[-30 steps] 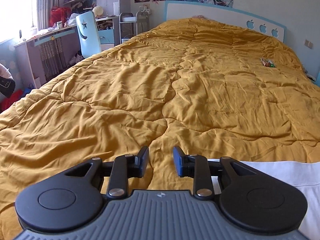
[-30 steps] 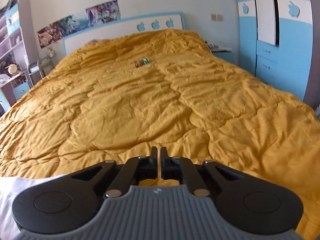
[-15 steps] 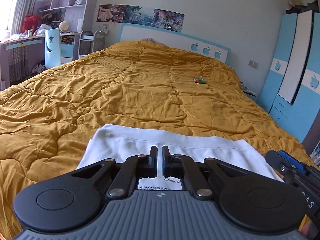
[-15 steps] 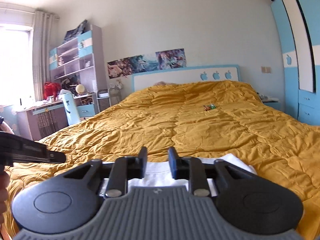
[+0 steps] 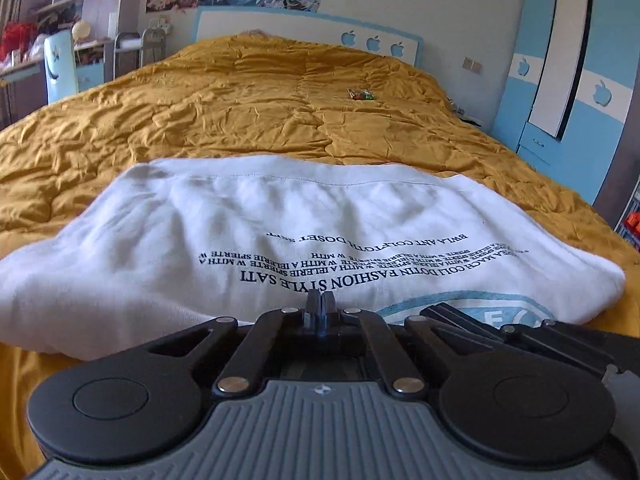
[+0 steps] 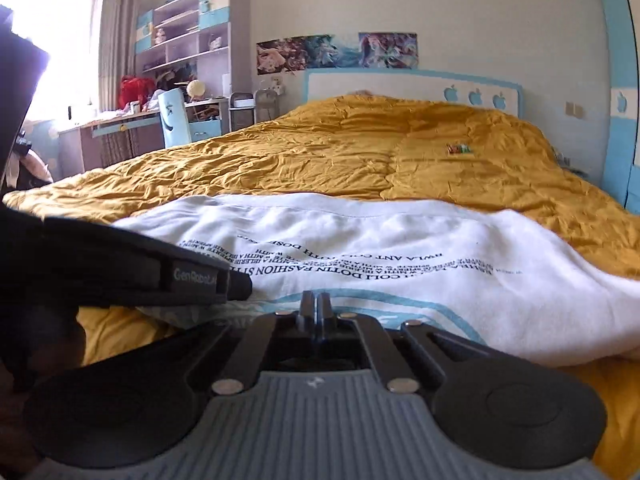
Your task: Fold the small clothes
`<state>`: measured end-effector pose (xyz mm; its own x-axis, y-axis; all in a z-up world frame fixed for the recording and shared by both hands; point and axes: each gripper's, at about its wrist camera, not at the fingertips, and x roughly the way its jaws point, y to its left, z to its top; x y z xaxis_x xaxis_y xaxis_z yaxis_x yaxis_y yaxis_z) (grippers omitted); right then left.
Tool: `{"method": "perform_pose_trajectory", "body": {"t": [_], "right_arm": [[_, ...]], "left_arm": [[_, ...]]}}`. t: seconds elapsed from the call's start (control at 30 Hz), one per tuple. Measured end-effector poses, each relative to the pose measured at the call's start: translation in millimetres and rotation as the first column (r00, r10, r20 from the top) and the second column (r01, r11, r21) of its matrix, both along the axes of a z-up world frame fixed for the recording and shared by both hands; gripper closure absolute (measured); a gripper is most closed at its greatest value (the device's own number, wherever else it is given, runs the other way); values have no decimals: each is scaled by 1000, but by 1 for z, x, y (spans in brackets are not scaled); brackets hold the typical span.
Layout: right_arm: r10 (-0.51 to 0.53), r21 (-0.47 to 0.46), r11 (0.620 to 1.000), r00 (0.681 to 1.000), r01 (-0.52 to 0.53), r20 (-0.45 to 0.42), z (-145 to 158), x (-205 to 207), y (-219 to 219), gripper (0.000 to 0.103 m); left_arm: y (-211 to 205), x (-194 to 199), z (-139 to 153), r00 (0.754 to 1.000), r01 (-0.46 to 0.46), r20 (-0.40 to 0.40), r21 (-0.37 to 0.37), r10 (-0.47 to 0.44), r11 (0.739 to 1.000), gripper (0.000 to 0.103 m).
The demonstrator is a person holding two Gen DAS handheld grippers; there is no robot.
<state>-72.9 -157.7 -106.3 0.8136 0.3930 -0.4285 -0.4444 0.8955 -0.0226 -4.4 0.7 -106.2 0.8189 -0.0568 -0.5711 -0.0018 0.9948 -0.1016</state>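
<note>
A white shirt (image 5: pixel 248 216) with upside-down dark lettering and a blue ring print lies on the yellow quilt (image 5: pixel 240 112), its hem at the far side. My left gripper (image 5: pixel 319 300) is shut, its tips pressed together on the shirt's near edge. My right gripper (image 6: pixel 316 301) is shut too, pinching the same near edge at the blue ring print (image 6: pixel 360 295). The two grippers sit close side by side: the right gripper (image 5: pixel 436 312) shows at the lower right of the left wrist view, and the left gripper (image 6: pixel 242 284) at the left of the right wrist view.
The quilt covers a wide bed with a white and blue headboard (image 5: pixel 304 28). A small colourful packet (image 5: pixel 361 94) lies far up the bed. A blue wardrobe (image 5: pixel 568 60) stands to the right; a desk, chair (image 6: pixel 174 120) and shelves stand to the left.
Both grippers came in low from the shirt's two sides to its near edge. The left jaws closed. The right jaws opened half a second ago and are closed again.
</note>
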Motion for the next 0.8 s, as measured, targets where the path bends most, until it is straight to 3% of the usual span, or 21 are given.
{"method": "perform_pose_trajectory", "body": {"t": [0.03,0.1,0.23,0.33,0.4,0.53,0.6,0.7,0.73,0.8], "right_arm": [[20,-46,999,999,-18,46,-6,-3,-1,103],[22,-100,995,996,-14,81,-11,-5,-6,103],[-63,-62,996,995,68,81,-6,4,-34,103],[-129,-71,988,985,137,112,-12,6,-59,103],[-166,0,986,982,167,88,-12,7,-83,103],[-286,4,958,952,288,105,-9,10,-103,103],[-395,19,918,914,395,92,-9,14,-117,103],[-492,72,870,869,488,52,-8,17,-138,103],[-549,51,836,833,546,77,-6,16,-140,103],[-685,31,725,717,688,127,2,14,-152,103]], "left_arm": [[-3,-4,-3,1000,3,18,62,-4,998,102],[3,-8,-5,1000,-18,24,99,16,995,102],[31,-14,0,993,-115,35,109,112,987,101],[53,-29,1,985,-150,102,146,136,978,101],[70,-34,-5,975,-210,111,186,192,960,101],[102,-47,-13,962,-260,118,149,244,954,100],[110,-49,-15,953,-298,105,170,283,939,100],[120,-56,-12,949,-307,112,116,295,944,100],[122,-57,-8,943,-327,112,109,315,939,100],[131,-57,4,920,-385,116,83,375,919,101]]}}
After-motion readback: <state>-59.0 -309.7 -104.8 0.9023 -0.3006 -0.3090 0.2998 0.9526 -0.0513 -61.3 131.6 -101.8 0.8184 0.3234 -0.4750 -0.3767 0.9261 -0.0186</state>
